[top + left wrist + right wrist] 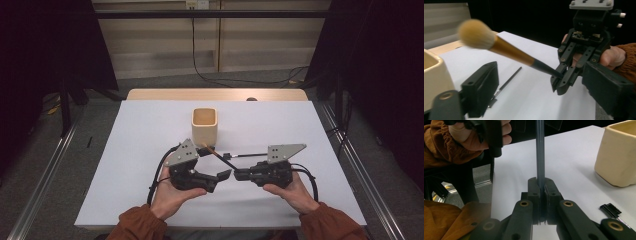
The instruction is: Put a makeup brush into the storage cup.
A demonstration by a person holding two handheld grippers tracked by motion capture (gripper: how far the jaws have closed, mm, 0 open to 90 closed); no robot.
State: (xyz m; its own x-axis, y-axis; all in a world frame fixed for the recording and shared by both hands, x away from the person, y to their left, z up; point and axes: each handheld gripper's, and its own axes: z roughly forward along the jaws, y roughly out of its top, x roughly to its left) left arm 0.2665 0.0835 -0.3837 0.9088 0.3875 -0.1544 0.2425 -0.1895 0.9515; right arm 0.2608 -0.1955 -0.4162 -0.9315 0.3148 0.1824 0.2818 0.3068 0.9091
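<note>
Your right gripper [539, 185] is clamped on the dark handle end of the gold-ferruled makeup brush with the tan bristle head [499, 48]. Its long axis runs from those jaws up toward the cream square ceramic cup [204, 124], which lies just beyond the bristles. Your left gripper [224, 175] stands open with nothing in it, beside the handle.
</note>
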